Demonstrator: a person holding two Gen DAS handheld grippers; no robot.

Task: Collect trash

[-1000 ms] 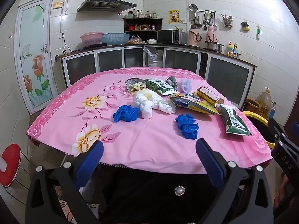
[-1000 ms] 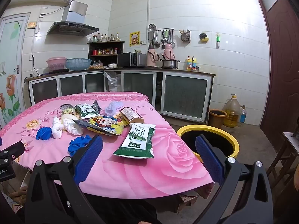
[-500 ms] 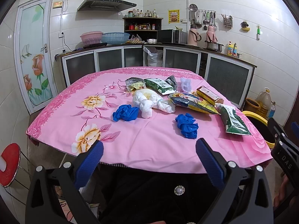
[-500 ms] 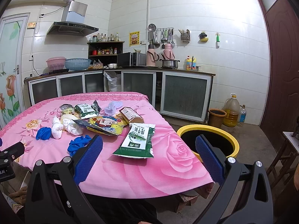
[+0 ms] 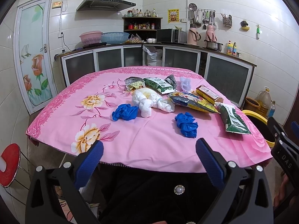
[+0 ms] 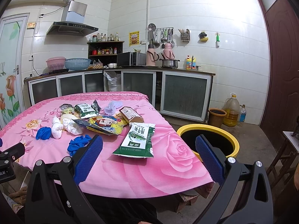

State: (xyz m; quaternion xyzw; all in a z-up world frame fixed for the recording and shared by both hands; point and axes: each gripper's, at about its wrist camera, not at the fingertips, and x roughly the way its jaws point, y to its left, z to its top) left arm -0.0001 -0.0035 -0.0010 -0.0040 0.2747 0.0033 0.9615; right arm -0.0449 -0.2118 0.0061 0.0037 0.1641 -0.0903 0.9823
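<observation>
- A tiled kitchen with a bench point(image 5: 61, 115) under a pink flowered cloth; a yellow-rimmed bin point(image 6: 231, 138) stands on the floor just beside its right edge
- The trash lies in a loose cluster toward the far right of the bench: two blue gloves point(image 5: 124, 112) point(image 5: 186, 124), a white bundle point(image 5: 147, 100), a yellow wrapper point(image 5: 192, 102), a brown box point(image 5: 209, 94), and a green bag point(image 6: 138, 140) nearest the bin
- Left gripper point(image 5: 149, 163) hangs off the near edge of the bench, jaws wide apart, holding nothing
- Right gripper point(image 6: 149, 158) likewise gapes empty, hovering over the near right corner, with the green bag just ahead of it
- Nothing looks collected yet – the step in hand seems to be picking a first piece
- To do it well: start with the green bag, the piece closest to the bin; come in low along the cloth and pinch one edge, since it lies flat
- Keep the fingers clear of the cloth – snagging it could drag the whole cluster
- The near blue glove suits the left gripper; it is bunched, so close on its raised middle
</observation>
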